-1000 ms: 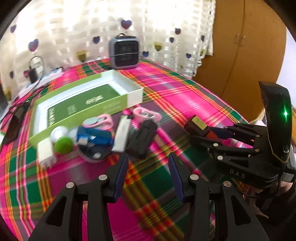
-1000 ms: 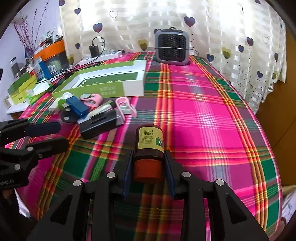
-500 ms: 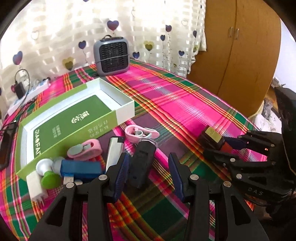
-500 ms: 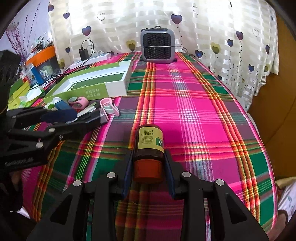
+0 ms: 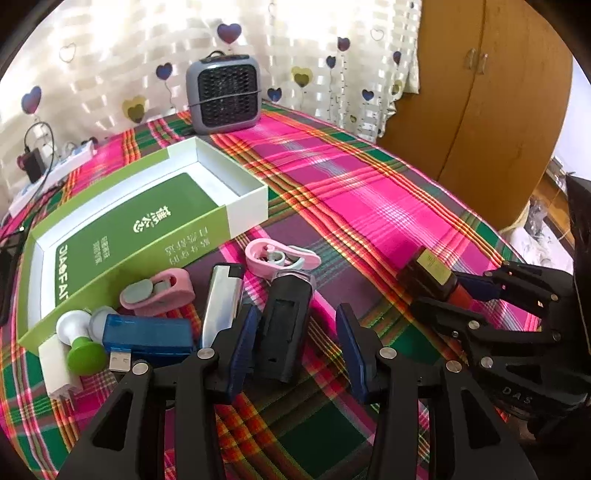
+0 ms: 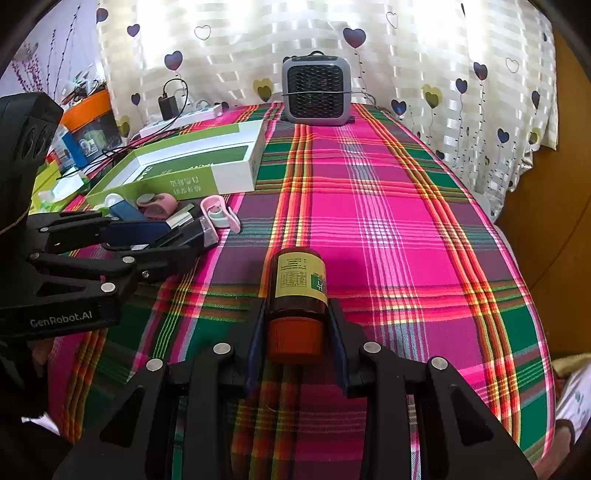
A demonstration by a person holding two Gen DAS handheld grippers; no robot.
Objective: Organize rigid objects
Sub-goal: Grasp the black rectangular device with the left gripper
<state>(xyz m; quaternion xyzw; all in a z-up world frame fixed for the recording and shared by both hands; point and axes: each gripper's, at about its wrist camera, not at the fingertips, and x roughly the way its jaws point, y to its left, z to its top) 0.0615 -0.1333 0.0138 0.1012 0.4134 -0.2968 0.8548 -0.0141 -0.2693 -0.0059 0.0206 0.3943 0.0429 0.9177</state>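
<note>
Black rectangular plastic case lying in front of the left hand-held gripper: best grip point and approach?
Grip the black rectangular plastic case across its narrow width at mid-length, coming from above. It lies flat, long axis roughly in line with the left hand-held gripper, whose open jaws already span it. The silver flat bar crowds its left side, so lower carefully.

Backlit heart-print curtain [image 6: 332, 33]; wooden wardrobe [image 5: 480, 110]; plaid tablecloth [image 6: 388, 221].
</note>
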